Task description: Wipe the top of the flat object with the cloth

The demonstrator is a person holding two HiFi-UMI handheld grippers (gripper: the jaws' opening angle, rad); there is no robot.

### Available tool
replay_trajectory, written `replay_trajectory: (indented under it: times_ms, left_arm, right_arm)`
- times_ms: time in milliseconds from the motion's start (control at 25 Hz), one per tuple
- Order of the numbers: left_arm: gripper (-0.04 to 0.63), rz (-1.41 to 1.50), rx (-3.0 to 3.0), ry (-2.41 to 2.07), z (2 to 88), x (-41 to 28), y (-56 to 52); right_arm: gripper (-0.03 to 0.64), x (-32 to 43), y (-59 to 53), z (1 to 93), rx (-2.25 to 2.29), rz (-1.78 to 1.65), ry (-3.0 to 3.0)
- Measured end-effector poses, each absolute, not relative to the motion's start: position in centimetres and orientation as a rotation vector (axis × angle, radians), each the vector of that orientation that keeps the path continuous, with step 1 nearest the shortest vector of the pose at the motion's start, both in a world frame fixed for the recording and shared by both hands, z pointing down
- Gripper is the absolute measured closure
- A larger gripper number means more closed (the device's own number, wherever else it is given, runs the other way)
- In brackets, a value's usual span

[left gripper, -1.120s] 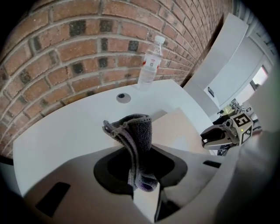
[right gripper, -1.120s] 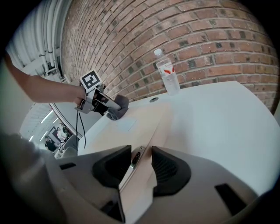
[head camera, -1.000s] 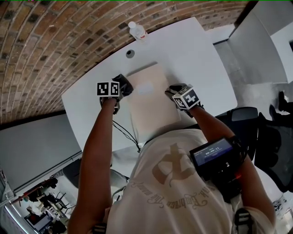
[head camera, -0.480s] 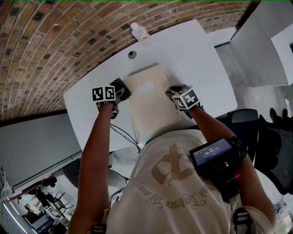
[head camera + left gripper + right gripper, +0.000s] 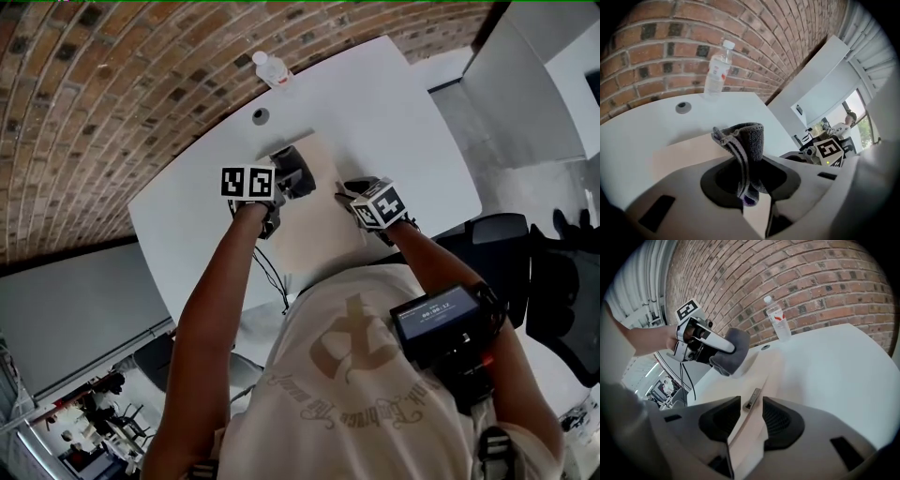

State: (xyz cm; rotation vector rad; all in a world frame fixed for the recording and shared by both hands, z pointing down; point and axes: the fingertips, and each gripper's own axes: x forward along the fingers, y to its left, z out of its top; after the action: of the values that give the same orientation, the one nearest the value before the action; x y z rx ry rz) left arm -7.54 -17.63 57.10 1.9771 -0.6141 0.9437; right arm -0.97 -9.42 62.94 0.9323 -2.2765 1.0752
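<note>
A flat beige board [image 5: 319,230] lies on the white table [image 5: 394,103]. My left gripper [image 5: 296,180] is shut on a dark grey cloth [image 5: 291,169], held over the board's far left part. In the left gripper view the cloth [image 5: 747,154] sticks up from between the jaws, with the board [image 5: 679,150] below it. My right gripper [image 5: 349,194] stands at the board's right edge. The right gripper view shows that gripper [image 5: 751,416] shut on the thin edge of the board [image 5: 757,376], with the cloth [image 5: 732,352] at the left.
A clear water bottle [image 5: 272,67] stands at the table's far edge, beside a round grommet [image 5: 260,116]. A black cable [image 5: 272,272] hangs off the near left edge. An office chair [image 5: 497,234] stands to the right. A brick wall lies beyond the table.
My left gripper has moved right with the cloth, from beside the board's left edge to over its far left part. The right gripper has stayed on the board's right edge.
</note>
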Motion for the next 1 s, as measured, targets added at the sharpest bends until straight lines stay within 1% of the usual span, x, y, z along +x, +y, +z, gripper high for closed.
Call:
replay_trajectory:
  times_ms: [240,440,640,1000]
  left_arm:
    - [0.491,0.948,1.975,-0.488,58.9,-2.0,-16.3]
    - [0.491,1.02,1.978,-0.454,60.8,0.0,-15.3]
    - [0.491,1.078,1.969,-0.477,61.3,-1.2,-15.2]
    - [0.491,1.055,1.936,-0.58,61.4,-7.2,-15.5]
  right_arm:
    - [0.461,-0.6,-7.8,63.3,0.902,1.113,-2.265]
    - [0.462,-0.6,-7.6,63.6,0.894,1.126,-2.267]
    - [0.463,-0.4,-7.5,63.6,0.87,1.118,-2.273]
    - [0.462,-0.4,-7.4,63.7,0.879,1.113,-2.259]
